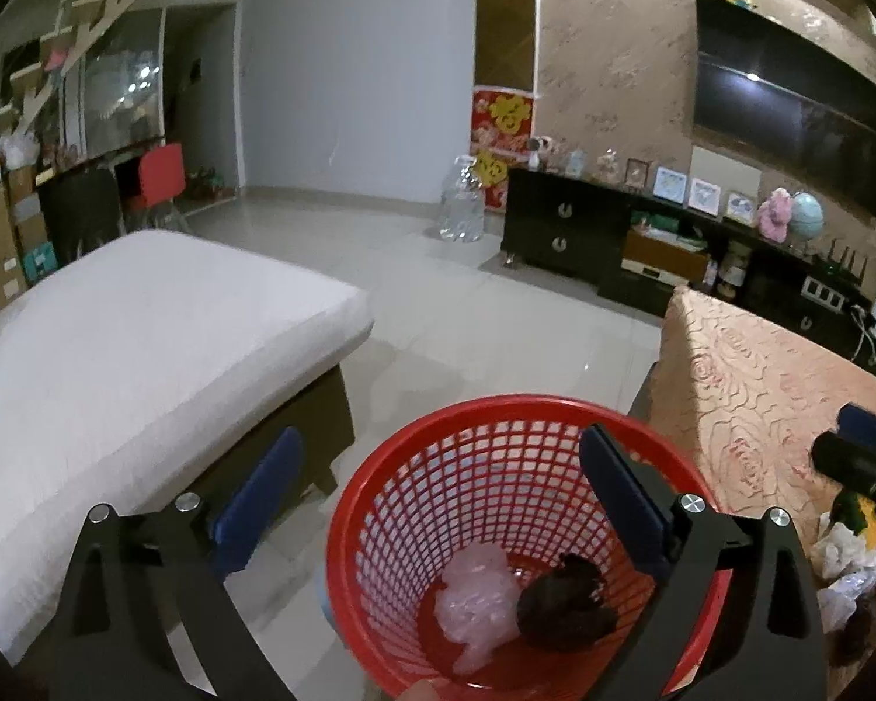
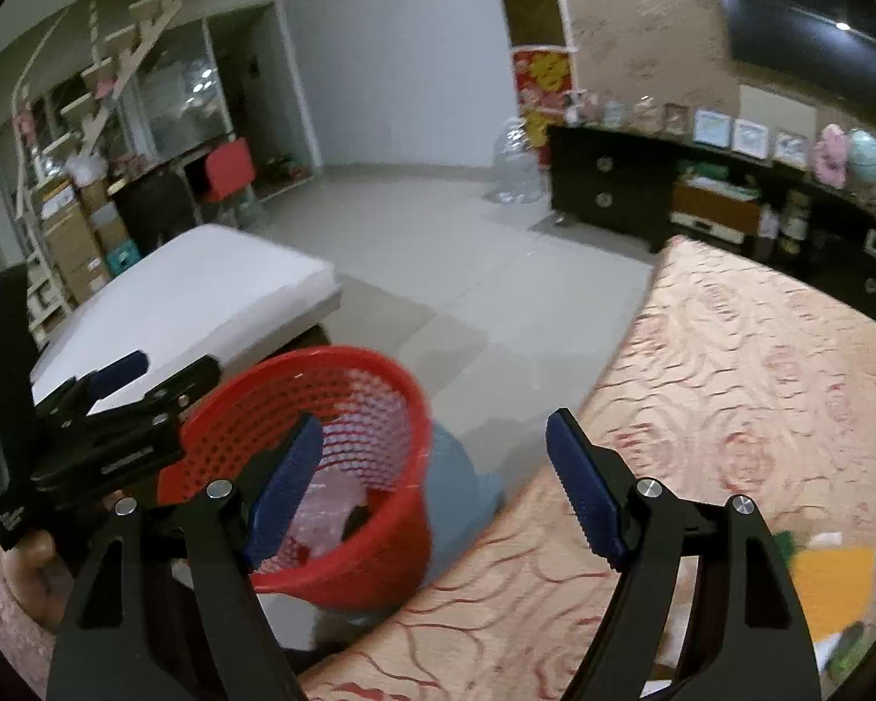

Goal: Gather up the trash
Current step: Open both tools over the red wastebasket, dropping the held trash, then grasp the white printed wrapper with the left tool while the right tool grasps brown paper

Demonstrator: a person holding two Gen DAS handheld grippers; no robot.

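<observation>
A red mesh basket (image 1: pixel 514 426) stands on the floor beside the table. Inside it lie a crumpled pale pink plastic bag (image 1: pixel 476 601) and a dark brown wad (image 1: pixel 566 599). My left gripper (image 1: pixel 438 467) hangs open above the basket, its blue pads wide apart and empty. In the right wrist view the same basket (image 2: pixel 321 385) sits lower left. My right gripper (image 2: pixel 432 450) is open and empty over the table's edge. More trash (image 1: pixel 847 555) lies on the table at the right: white wrappers and, in the right wrist view, a yellow-orange piece (image 2: pixel 829 584).
The table wears a peach rose-patterned cloth (image 2: pixel 730 380). A white cushioned bench (image 1: pixel 117 350) stands to the left of the basket. A black TV cabinet (image 1: pixel 613 233) lines the far wall, with a big clear water bottle (image 1: pixel 464 204) beside it. Tiled floor lies between.
</observation>
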